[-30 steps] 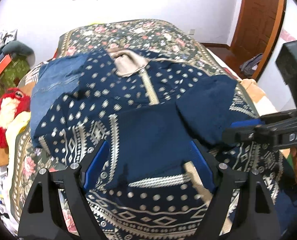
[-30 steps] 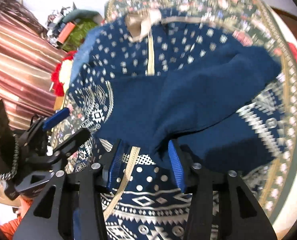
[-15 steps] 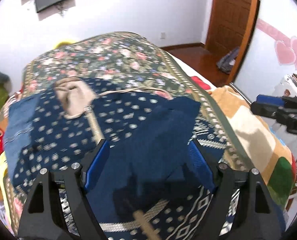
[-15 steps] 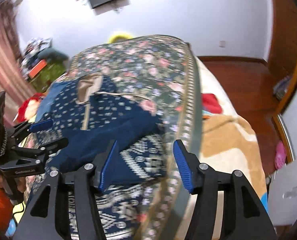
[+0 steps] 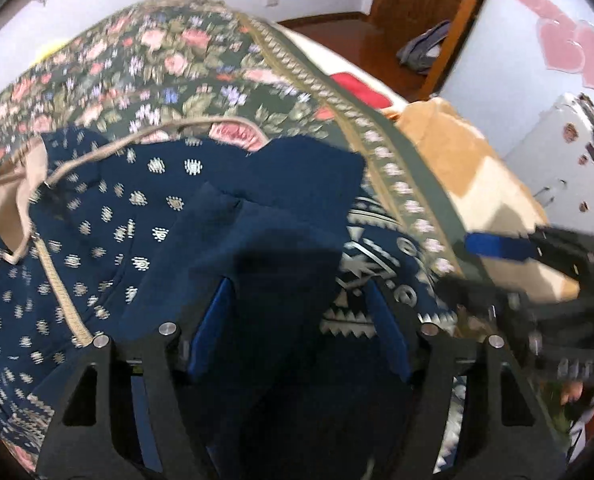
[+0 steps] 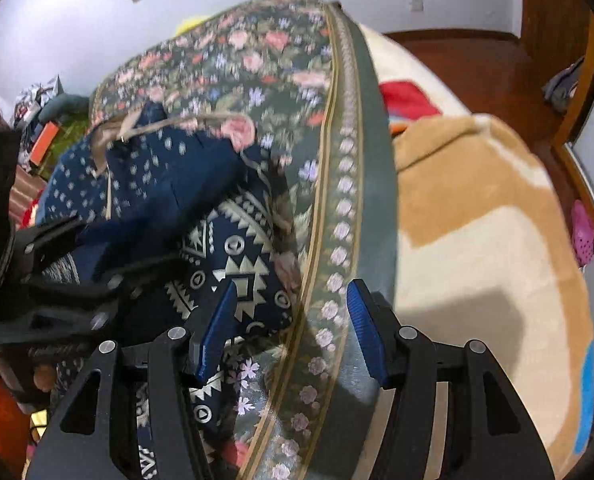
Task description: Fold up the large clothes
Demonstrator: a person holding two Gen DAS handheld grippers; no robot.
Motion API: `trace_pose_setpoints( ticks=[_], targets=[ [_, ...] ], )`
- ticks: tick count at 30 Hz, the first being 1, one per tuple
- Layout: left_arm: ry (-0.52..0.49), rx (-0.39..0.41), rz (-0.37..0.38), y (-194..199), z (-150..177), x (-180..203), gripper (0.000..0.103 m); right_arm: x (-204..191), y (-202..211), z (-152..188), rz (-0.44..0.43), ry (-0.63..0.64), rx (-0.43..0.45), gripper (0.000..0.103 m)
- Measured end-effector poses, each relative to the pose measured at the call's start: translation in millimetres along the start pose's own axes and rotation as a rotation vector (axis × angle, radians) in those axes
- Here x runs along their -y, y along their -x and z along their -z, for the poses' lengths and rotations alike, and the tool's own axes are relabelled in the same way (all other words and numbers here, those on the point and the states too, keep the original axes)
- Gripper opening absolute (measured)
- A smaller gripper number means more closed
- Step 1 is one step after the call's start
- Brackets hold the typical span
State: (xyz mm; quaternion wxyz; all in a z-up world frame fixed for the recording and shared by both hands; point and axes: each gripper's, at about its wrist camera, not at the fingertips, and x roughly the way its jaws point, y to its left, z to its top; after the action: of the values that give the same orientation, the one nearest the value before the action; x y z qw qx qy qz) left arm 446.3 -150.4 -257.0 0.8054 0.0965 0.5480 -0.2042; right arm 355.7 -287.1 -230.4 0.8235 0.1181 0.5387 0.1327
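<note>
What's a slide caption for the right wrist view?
Open right gripper hovering over the floral bedspread edge beside the navy patterned sweater.

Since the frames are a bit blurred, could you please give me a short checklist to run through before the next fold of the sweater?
1. Left gripper open: ok, jaws stand apart over plain navy cloth.
2. Right gripper open and empty: ok, jaws apart above the bedspread border.
3. Sweater fully on the floral bedspread: ok, its right edge lies inside the border.
4. Sleeve folded across the body: ok, plain navy lies over the dotted front.
5. Collar and zip flat: cannot tell, blurred.
6. Hem smooth: cannot tell, hidden by the grippers.
</note>
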Motion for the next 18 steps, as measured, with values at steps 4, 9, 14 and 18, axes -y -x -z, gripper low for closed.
trace_pose_setpoints(
  ticks=[4, 9, 14, 18],
  targets=[
    [0.041, -0.009, 0.040, -14, -3, -9, 0.063, -4, -13, 7, 0.021, 0.026, -0.023, 0.053],
    [0.114, 0.015, 0.096, -5, -5, -26, 0.020, -8, -22, 10, 0.031, 0.051, -0.046, 0.054],
    [0.193, 0.089, 0.082, 24, -7, -38, 0.005, -13, -21, 9, 0.059, 0.067, -0.056, 0.054],
    [0.213, 0.185, 0.059, 69, -2, -52, 0.004, -20, -12, 8, 0.055, 0.074, -0.061, 0.054]
  ],
)
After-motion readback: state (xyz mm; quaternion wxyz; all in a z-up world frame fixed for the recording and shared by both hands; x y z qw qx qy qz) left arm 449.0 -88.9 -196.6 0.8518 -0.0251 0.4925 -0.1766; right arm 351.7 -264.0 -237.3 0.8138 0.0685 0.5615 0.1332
